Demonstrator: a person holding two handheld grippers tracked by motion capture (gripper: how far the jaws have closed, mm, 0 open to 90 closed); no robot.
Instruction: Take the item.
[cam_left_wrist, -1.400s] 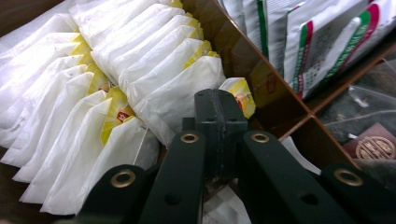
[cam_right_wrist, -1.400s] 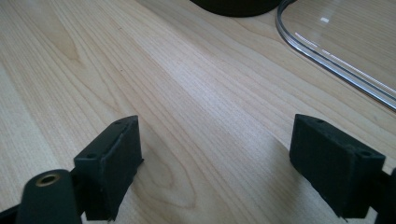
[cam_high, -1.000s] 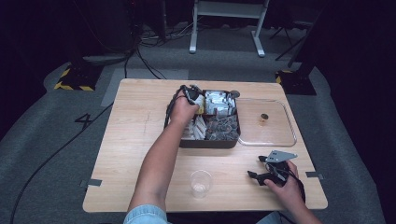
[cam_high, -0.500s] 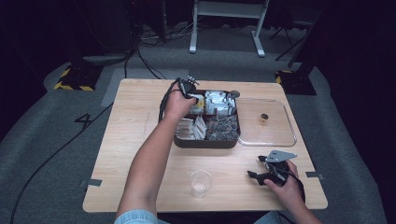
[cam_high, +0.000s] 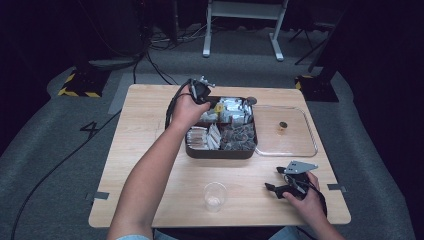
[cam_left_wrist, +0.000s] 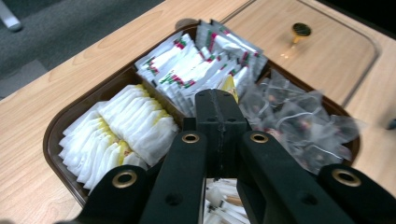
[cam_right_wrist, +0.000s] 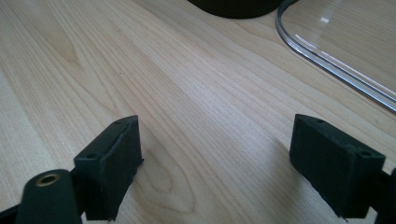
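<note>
Jaws of the right gripper are standing spread wide, holding nothing, resting low over bare table near the person's edge. Just ahead of them a clear lid is lying flat on the wood.

Farther out, the left gripper is hovering over a brown tray of packets, its jaws pressed together. Whether they are pinching anything I cannot tell; a yellow corner is peeking out just beyond the tips. White sachets are sitting to the left of the jaws, clear mesh bags to the right, printed packets straight ahead.

Risks, as a judgement: if a packet is in the grip, it is caught by a thin edge and could be slipping free on the way out. Tightly packed neighbours could be dragging up with it and spilling. A cup is standing between the two grippers near the front edge; it looks light, and a sweeping forearm could be tipping it.

Light wood is covering the tabletop, smooth and uncluttered. Grey carpet is surrounding it, with cables, hazard-striped tape and a white frame leg in a dark room beyond.
</note>
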